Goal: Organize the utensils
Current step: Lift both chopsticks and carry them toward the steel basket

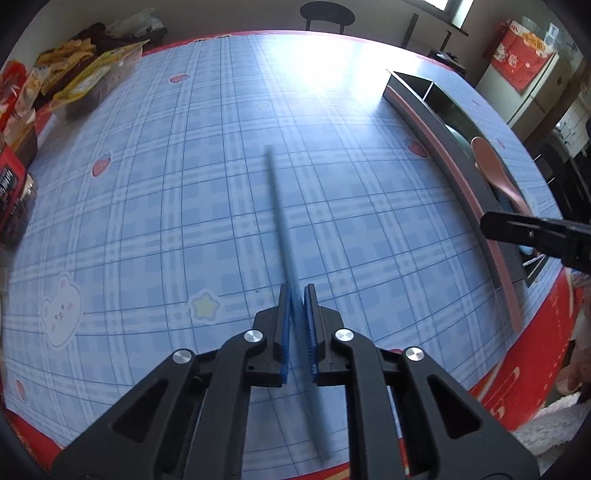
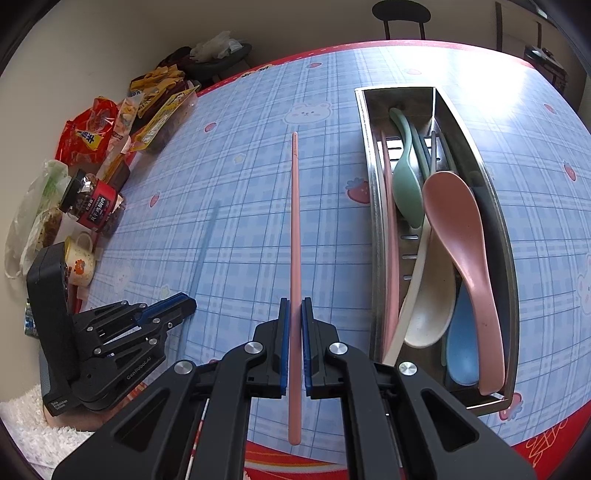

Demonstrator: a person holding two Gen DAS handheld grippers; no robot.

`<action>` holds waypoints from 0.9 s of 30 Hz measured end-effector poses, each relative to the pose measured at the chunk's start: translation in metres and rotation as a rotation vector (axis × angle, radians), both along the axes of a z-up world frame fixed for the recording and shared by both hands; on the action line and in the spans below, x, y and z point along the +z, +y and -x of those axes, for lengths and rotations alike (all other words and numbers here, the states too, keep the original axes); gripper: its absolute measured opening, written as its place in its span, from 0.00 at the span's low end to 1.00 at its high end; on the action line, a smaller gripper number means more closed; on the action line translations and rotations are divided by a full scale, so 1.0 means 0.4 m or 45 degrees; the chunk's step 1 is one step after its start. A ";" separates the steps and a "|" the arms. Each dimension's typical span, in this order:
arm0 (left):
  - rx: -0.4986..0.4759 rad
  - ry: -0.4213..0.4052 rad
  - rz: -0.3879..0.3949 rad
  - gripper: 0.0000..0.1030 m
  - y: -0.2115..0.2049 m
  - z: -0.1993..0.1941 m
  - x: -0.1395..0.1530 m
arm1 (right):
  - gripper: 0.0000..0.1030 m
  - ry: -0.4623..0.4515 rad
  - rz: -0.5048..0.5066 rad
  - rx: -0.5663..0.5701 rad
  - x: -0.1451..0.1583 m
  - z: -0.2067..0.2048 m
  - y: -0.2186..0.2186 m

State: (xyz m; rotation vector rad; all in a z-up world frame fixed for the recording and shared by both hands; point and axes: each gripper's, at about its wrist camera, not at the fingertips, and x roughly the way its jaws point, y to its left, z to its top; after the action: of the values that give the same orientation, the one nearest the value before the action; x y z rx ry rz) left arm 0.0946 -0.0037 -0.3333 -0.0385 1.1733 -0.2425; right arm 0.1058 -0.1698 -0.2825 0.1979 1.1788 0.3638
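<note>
My left gripper (image 1: 297, 292) is shut on a blue chopstick (image 1: 277, 206) that points away over the blue checked tablecloth and looks blurred. The right wrist view shows that same left gripper (image 2: 186, 304) at the lower left with the blue chopstick (image 2: 205, 243). My right gripper (image 2: 294, 303) is shut on a pink chopstick (image 2: 294, 221), held just left of a steel utensil tray (image 2: 373, 206). The tray holds a pink spoon (image 2: 456, 221), a green spoon (image 2: 406, 184), a white spoon (image 2: 430, 302), a blue spoon (image 2: 461, 339) and another pink chopstick (image 2: 392, 251). In the left wrist view, the right gripper's fingers (image 1: 517, 229) reach in over the tray (image 1: 436, 125).
Snack bags (image 2: 96, 133), a jar (image 2: 94, 205) and a mug (image 2: 79, 262) crowd the table's left edge. A dark stool (image 2: 400, 14) stands beyond the far edge. The table has a red border (image 1: 524, 369) near me, and a person's hand (image 1: 576, 369) is beside it.
</note>
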 end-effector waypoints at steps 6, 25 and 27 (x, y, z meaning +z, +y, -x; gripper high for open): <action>0.185 0.043 0.216 0.10 0.100 0.004 0.027 | 0.06 -0.003 -0.017 0.000 -0.003 0.009 -0.004; 0.224 0.038 0.269 0.10 0.128 0.011 0.125 | 0.06 -0.006 -0.079 -0.025 -0.005 0.008 -0.028; 0.213 0.043 0.283 0.10 0.116 -0.003 0.139 | 0.06 -0.011 -0.094 -0.041 -0.003 0.007 -0.037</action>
State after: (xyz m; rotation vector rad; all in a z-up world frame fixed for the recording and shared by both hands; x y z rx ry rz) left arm 0.0958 0.0429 -0.2778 -0.3353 1.1655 -0.2240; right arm 0.1029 -0.1845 -0.2836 0.2787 1.1531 0.3800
